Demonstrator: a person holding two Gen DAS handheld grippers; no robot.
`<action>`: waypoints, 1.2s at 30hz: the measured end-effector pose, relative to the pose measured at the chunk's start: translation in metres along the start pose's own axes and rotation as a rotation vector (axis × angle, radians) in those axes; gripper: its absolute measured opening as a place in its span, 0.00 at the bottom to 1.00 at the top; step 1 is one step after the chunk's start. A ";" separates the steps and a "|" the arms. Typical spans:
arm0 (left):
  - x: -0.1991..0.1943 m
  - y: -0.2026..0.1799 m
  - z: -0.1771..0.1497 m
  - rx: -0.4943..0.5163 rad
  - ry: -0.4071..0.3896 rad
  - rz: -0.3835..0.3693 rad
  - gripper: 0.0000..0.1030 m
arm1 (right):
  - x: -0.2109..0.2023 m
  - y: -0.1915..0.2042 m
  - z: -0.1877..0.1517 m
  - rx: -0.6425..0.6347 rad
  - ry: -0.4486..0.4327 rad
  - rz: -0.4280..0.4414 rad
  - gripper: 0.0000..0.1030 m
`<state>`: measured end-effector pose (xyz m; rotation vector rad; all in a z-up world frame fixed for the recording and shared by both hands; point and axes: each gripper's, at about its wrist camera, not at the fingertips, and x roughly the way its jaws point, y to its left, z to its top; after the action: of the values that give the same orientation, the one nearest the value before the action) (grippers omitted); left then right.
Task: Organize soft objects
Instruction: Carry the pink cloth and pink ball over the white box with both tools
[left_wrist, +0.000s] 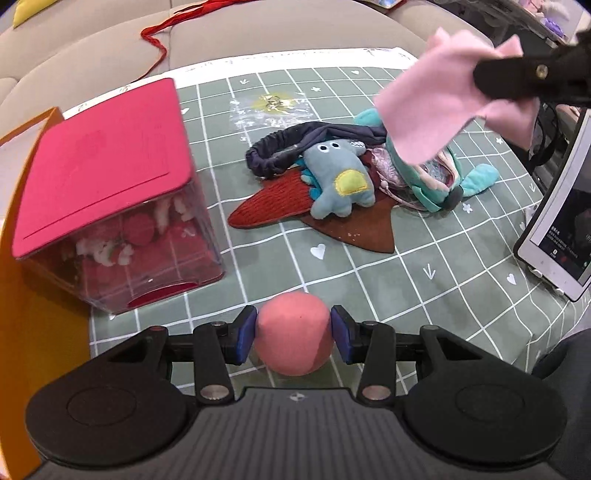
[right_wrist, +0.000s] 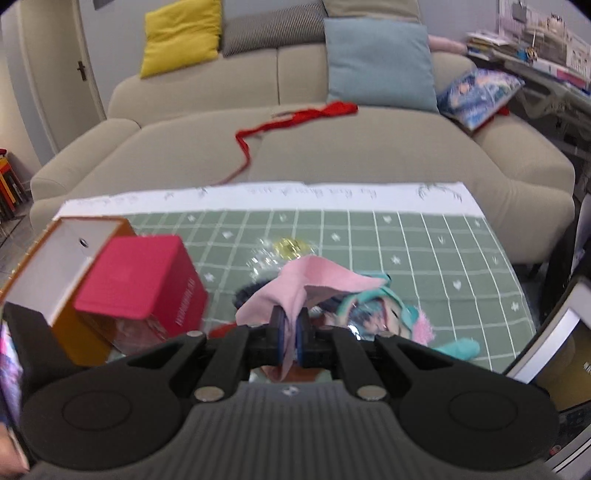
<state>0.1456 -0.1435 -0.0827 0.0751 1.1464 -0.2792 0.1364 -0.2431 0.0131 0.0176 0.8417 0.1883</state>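
Right now your right claw (right_wrist: 291, 334) is clenched on a thin pink felt cloth (left_wrist: 439, 107), lifted above the soft-toy pile (left_wrist: 343, 177) mid-counter; only an edge is pinched, so it could slip free. Your left claw (left_wrist: 294, 338) squeezes a soft pink ball (left_wrist: 291, 338) near the counter's near edge; easing off would let it roll away.
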 end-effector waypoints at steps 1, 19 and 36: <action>-0.003 0.003 0.001 -0.012 0.002 -0.004 0.48 | -0.004 0.005 0.003 -0.002 -0.010 0.002 0.03; -0.129 0.085 0.022 -0.153 -0.262 0.009 0.49 | -0.037 0.080 0.028 -0.042 -0.072 -0.016 0.04; -0.154 0.206 -0.006 -0.362 -0.371 0.351 0.49 | -0.043 0.214 0.069 -0.102 -0.168 0.138 0.04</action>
<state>0.1347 0.0840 0.0377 -0.0921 0.7816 0.2220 0.1257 -0.0362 0.1102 -0.0044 0.6631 0.3551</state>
